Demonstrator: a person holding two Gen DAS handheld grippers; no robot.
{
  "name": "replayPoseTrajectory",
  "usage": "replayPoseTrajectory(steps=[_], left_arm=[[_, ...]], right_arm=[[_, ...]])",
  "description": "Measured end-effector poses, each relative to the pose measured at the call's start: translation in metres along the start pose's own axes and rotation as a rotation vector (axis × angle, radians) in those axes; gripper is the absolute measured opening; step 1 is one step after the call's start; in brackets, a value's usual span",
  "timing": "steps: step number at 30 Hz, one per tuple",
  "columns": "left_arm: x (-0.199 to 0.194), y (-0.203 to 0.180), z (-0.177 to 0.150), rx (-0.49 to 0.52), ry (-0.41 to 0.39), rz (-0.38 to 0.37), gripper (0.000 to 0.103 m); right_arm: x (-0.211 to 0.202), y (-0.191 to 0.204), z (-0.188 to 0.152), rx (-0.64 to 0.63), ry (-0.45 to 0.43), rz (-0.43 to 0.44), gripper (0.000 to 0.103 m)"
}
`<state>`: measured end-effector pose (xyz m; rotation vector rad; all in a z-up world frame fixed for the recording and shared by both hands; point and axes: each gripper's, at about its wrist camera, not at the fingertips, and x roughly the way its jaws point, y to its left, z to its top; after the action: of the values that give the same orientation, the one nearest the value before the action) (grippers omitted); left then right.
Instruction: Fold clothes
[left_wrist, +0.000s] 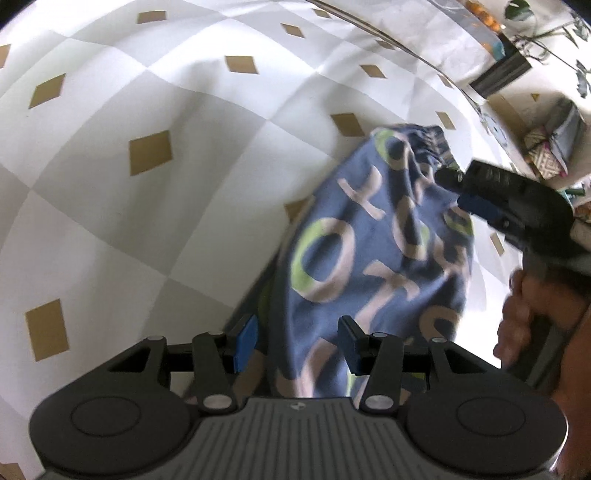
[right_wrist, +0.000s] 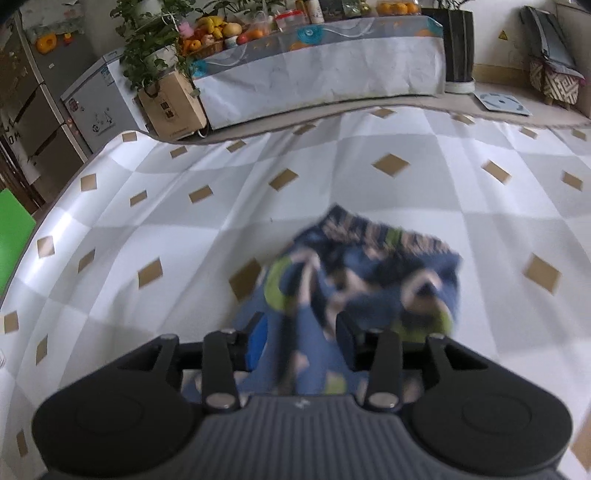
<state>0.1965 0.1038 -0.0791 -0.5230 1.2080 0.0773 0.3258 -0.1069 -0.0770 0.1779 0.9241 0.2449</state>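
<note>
My left gripper (left_wrist: 297, 341) points steeply down over the blue garment (left_wrist: 373, 240), a blue cloth printed with pale and green letters. Its 2 blue-padded fingers (left_wrist: 246, 343) stand partly apart, and the cloth runs up between them. I see gaps on both sides of the fabric, so the pads do not seem to press it; I read these jaws as loosely parted around the cloth, not clamped.

From that view the garment lies in a long rumpled strip from 6 o'clock up toward 1 o'clock across the checked table cover (left_wrist: 147, 184), which is white and grey with small tan diamonds. At about 3 o'clock my right gripper (left_wrist: 456, 188) sits at the garment's far gathered end, my hand (left_wrist: 517, 314) wrapped on its handle below.

In the right wrist view, my right gripper (right_wrist: 299, 339) has its jaws partly parted, with a blurred fold of the blue garment (right_wrist: 365, 273) between the fingers (right_wrist: 345, 338). The blur stops me telling whether the pads touch it. The bunched cloth spreads from 6 o'clock to the centre of that view.

Beyond the table's far edge, at 12 o'clock, stands a side table (right_wrist: 321, 77) with fruit and potted plants.
</note>
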Motion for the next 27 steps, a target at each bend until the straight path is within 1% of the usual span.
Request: replayPoseTrajectory(steps=[2, 7, 13, 17, 20, 24, 27], left_arm=[[0.001, -0.006, -0.003, 0.033, 0.003, 0.004, 0.047], [0.002, -0.017, -0.010, 0.073, 0.012, -0.012, 0.047], [0.001, -0.031, -0.013, 0.120, 0.003, -0.026, 0.047], [0.003, -0.041, -0.016, 0.166, -0.001, -0.024, 0.047], [0.006, -0.048, -0.019, 0.199, 0.002, -0.016, 0.047], [0.009, -0.055, -0.024, 0.216, 0.006, -0.028, 0.047], [0.011, -0.062, -0.028, 0.246, 0.006, -0.023, 0.047]], right_arm=[[-0.010, -0.005, -0.011, 0.002, 0.013, -0.006, 0.040], [-0.029, -0.017, -0.033, 0.021, 0.047, -0.013, 0.041], [-0.052, -0.021, -0.048, 0.032, 0.060, -0.026, 0.044], [-0.072, -0.019, -0.058, -0.021, 0.073, -0.059, 0.048], [-0.089, -0.023, -0.073, -0.036, 0.091, -0.071, 0.051], [-0.106, -0.030, -0.097, -0.089, 0.126, -0.115, 0.052], [-0.112, -0.035, -0.114, -0.142, 0.150, -0.115, 0.053]])
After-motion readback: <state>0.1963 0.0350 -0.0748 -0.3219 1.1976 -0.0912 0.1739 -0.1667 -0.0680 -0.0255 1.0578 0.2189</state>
